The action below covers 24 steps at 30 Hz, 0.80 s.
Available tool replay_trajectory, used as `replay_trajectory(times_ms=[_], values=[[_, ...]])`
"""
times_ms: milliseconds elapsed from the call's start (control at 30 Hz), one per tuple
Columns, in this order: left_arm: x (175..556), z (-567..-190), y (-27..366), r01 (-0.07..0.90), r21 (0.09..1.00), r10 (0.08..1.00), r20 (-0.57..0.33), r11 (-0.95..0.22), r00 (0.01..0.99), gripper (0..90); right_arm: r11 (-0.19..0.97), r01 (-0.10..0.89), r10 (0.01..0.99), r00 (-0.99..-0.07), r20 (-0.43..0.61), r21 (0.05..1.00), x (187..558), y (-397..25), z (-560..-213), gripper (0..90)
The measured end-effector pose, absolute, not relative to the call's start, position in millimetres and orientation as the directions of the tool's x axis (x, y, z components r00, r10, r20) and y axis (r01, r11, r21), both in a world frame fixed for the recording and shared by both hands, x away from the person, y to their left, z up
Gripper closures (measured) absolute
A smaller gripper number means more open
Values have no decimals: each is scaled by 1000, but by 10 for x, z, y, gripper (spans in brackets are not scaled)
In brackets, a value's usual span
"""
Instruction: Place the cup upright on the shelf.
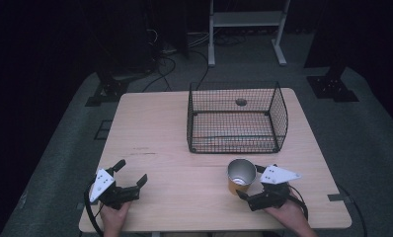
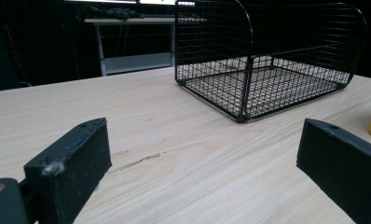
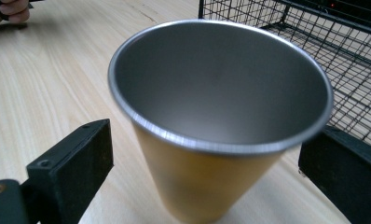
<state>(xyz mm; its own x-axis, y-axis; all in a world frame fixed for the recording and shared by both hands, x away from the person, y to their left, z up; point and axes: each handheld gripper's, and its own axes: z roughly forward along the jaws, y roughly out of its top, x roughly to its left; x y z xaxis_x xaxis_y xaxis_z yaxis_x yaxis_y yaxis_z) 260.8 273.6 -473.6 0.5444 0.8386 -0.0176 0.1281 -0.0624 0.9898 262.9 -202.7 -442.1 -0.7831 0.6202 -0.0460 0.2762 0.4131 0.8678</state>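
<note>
The right gripper (image 1: 248, 183) has its jaws spread wide to either side of the yellow metal cup (image 3: 211, 140), not yet pinching it; the cup stands upright on the table (image 1: 155, 133), just ahead of this gripper. The wire basket (image 1: 234, 118) beyond it holds nothing, so any placing there seems still to come. The left gripper (image 1: 130, 173) rests with jaws apart, gripping nothing. No readable writing or brand appears anywhere.

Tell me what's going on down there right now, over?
Left claw open, empty. Right claw open around yellow metal cup, not gripping. Wire basket empty beyond it, path clear.
</note>
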Motion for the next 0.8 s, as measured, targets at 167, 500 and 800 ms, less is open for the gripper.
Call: replay_trajectory(times_ms=[167, 500, 800], values=[[2607, -4735, 2737, 127, 990, 838, -18, -62, 545, 22, 421, 263, 616, -785, -61, 868, 2704, -1940, -4398, 26], [2604, -4736, 2741, 125, 990, 838, -19, -59, 545, 22, 425, 262, 612, -788, -62, 866, 2783, -1872, -4370, 124], [2605, -4736, 2742, 127, 990, 838, -21, -58, 545, 22, 422, 276, 579, -815, -22, 863, 2919, -1844, -4192, 126]])
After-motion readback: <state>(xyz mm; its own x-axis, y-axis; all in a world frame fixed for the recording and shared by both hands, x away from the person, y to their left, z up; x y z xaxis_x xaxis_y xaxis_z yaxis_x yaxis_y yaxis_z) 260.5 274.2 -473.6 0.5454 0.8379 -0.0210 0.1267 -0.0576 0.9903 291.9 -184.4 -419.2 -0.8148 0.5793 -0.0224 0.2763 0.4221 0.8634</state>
